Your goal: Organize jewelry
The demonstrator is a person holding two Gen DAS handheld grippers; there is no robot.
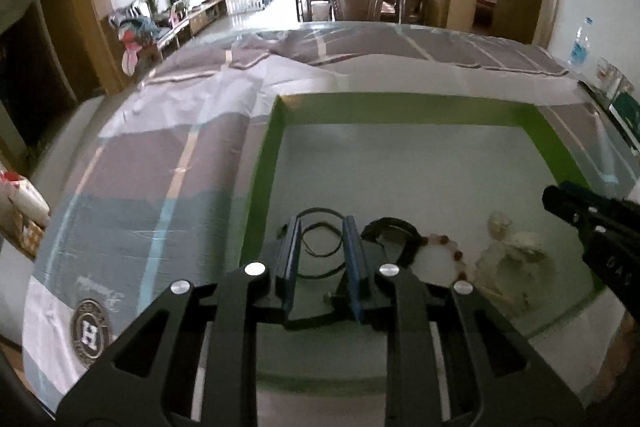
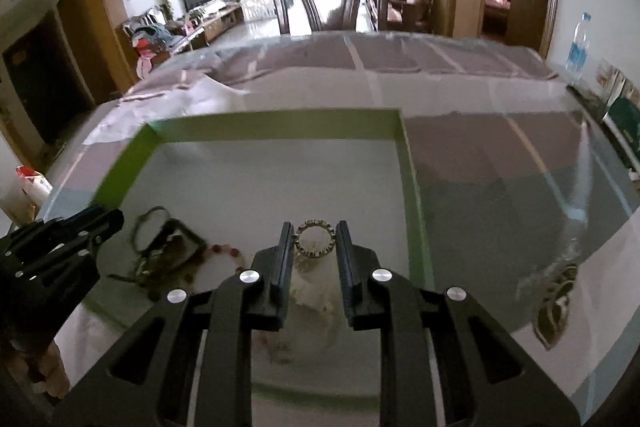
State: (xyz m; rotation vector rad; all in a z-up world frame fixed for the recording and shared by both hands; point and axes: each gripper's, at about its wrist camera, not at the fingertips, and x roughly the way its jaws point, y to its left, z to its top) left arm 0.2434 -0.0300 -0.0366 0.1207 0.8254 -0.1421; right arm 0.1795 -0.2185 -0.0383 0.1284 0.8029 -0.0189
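Both parted, gripping nothing: left tool [image 1: 322,227] over black cord [image 1: 320,247]; right tool [image 2: 314,233], beaded ring [image 2: 315,239] at 12 o'clock.

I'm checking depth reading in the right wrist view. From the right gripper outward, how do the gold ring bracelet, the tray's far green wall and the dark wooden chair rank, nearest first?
1. gold ring bracelet: between the fingers of the right gripper, on the tray floor.
2. far green wall: straight ahead, at the tray's back edge.
3. dark wooden chair: beyond the table's far edge.
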